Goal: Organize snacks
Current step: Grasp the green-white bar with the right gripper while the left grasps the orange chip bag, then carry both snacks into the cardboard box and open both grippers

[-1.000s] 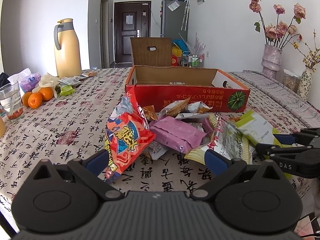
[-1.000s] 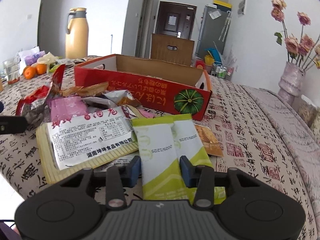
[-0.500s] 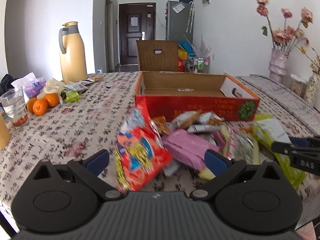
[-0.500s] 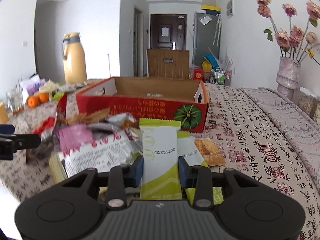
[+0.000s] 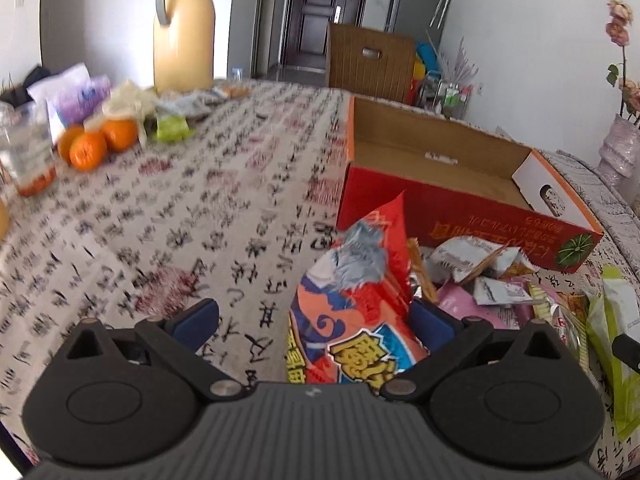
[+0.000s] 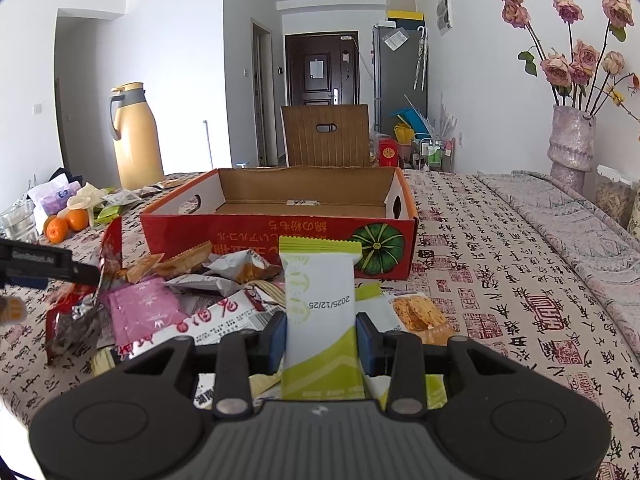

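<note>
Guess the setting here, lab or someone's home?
Most likely a home, a dining or living area. A table under a calligraphy-print cloth holds the red cardboard box, a vase of dried roses and a thermos jug; behind are a front door and a fridge.

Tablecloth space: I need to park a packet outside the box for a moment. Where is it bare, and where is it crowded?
Bare cloth lies right of the red cardboard box, running toward the vase, and also between the oranges and the box's left end. The box floor itself looks empty. Crowded: the snack pile directly in front of the box, and the far left corner around the thermos.
</note>
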